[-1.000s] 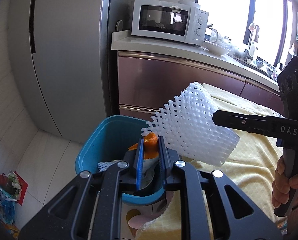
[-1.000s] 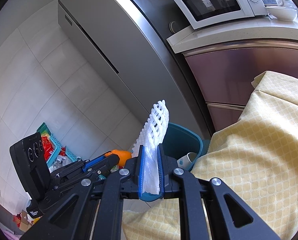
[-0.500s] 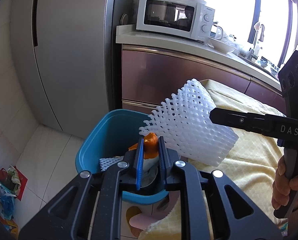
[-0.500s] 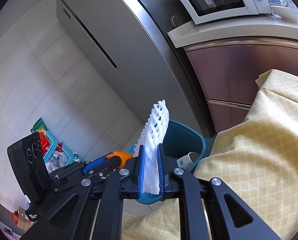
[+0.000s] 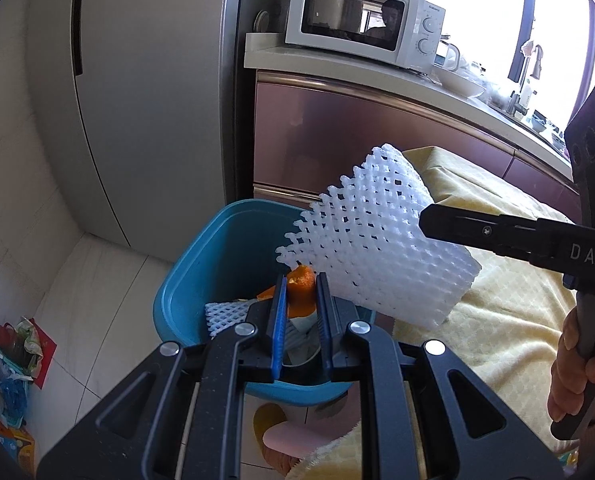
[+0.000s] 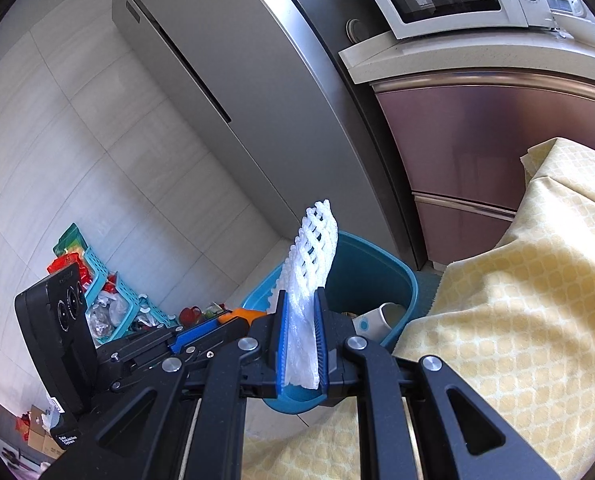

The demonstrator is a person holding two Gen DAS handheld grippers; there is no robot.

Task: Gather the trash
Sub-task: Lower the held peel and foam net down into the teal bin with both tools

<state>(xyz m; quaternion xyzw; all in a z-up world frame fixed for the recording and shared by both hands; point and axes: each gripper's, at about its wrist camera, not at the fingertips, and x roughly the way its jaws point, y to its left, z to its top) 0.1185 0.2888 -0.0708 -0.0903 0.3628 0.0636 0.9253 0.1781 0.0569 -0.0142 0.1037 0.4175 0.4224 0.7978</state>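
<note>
My left gripper (image 5: 300, 286) is shut on a piece of orange peel (image 5: 300, 289) and holds it above the blue trash bin (image 5: 201, 264). My right gripper (image 6: 301, 300) is shut on a white foam fruit net (image 6: 309, 256), also held over the bin (image 6: 377, 272); the net shows large in the left wrist view (image 5: 373, 236). The bin holds another foam net (image 5: 225, 314) and a white cup (image 6: 373, 318). The left gripper with the peel (image 6: 249, 314) shows low on the left in the right wrist view.
The bin stands on the floor beside a table covered with a yellow cloth (image 5: 509, 308). A grey fridge (image 5: 145, 92) and a counter with a white microwave (image 5: 361, 20) stand behind. Teal baskets with clutter (image 6: 109, 292) lie on the floor.
Both grippers have moved a little forward and down toward the bin, each still holding its item.
</note>
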